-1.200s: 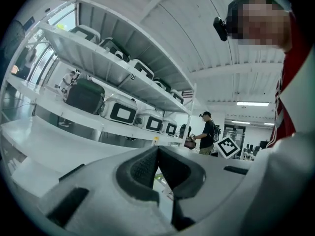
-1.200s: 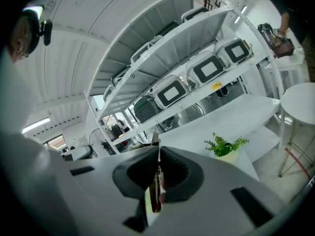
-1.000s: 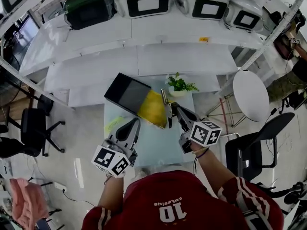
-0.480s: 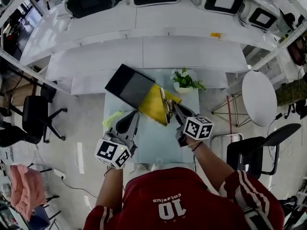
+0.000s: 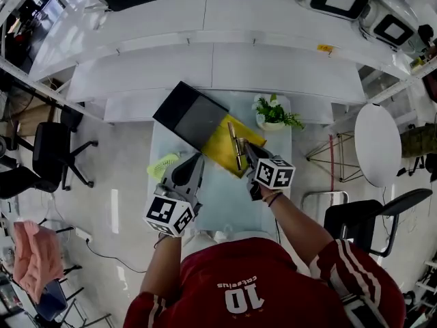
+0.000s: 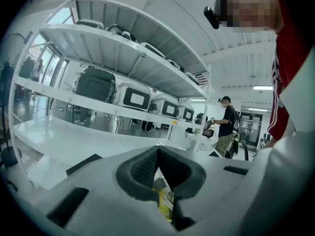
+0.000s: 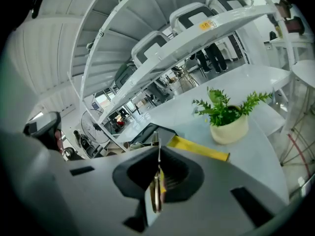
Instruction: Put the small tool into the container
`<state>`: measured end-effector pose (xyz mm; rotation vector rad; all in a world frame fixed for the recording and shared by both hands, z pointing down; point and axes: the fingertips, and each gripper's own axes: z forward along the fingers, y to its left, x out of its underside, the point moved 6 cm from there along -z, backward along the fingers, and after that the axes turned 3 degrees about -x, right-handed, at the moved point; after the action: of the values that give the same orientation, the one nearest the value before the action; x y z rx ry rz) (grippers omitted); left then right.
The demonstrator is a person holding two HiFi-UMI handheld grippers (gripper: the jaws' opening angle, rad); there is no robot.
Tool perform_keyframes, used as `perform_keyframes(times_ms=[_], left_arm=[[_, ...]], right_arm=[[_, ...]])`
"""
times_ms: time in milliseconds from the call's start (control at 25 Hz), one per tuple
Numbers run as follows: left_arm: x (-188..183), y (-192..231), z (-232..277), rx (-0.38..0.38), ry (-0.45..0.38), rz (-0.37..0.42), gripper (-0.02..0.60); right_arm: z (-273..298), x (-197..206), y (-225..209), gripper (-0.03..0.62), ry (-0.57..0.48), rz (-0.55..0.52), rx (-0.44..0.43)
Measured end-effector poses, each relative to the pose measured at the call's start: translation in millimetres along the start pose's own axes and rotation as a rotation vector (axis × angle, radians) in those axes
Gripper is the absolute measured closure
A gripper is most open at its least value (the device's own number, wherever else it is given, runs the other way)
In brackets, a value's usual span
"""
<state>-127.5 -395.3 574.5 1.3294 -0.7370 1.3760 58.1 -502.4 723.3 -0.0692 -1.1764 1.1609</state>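
The small tool (image 5: 235, 145) is a thin metal strip, clamped on edge in my right gripper (image 5: 246, 154) and sticking out forward. It hangs over the yellow panel (image 5: 225, 149) of the black container (image 5: 194, 117), which lies at an angle across the far part of the table. In the right gripper view the tool (image 7: 157, 191) stands upright between the shut jaws of the right gripper (image 7: 158, 154), with the yellow panel (image 7: 197, 148) just beyond. My left gripper (image 5: 196, 161) is shut with nothing in it, near the container's front left side; its tips (image 6: 157, 151) meet.
A potted plant (image 5: 273, 113) stands at the table's far right corner, close to the right of the container. A yellow-green object (image 5: 162, 164) lies at the table's left edge. White shelving (image 5: 205, 60) rises behind the pale blue table (image 5: 225, 203). Chairs stand on both sides.
My right gripper has moved forward and left with the tool, from the container's near edge to over its yellow panel. The left gripper has edged forward a little.
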Motion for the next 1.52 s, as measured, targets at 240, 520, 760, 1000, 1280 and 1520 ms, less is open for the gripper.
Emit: perform_keyframes(times_ms=[240, 520, 760, 1000, 1280, 1520], left_arm=[[7.3, 8.7, 12.1, -0.017, 0.013, -0.013, 0.577], [11.4, 14.8, 18.9, -0.017, 0.023, -0.033, 0.577], [20.4, 17.0, 27.0, -0.012, 0.062, -0.005, 0.577], [26.0, 22.9, 35.1, -0.014, 0.084, -0.006, 0.577], [31.1, 22.2, 38.4, -0.014, 0.09, -0.028, 0.577], [34.8, 24.9, 28.7, -0.022, 0.095, -0.061, 0.577]], right_arm=[[26.5, 16.5, -19.5, 0.58, 0.063, 0.017, 0.058], [52.3, 32.3, -32.2, 0.58, 0.108, 0.059, 0.096], [62.5, 44.3, -44.1, 0.579, 0.146, 0.091, 0.135], [68.8, 50.3, -44.1, 0.578, 0.168, 0.115, 0.15], [74.5, 56.5, -49.2, 0.574, 0.192, 0.144, 0.197], [80.9, 59.4, -46.5, 0.563, 0.226, 0.171, 0.182]])
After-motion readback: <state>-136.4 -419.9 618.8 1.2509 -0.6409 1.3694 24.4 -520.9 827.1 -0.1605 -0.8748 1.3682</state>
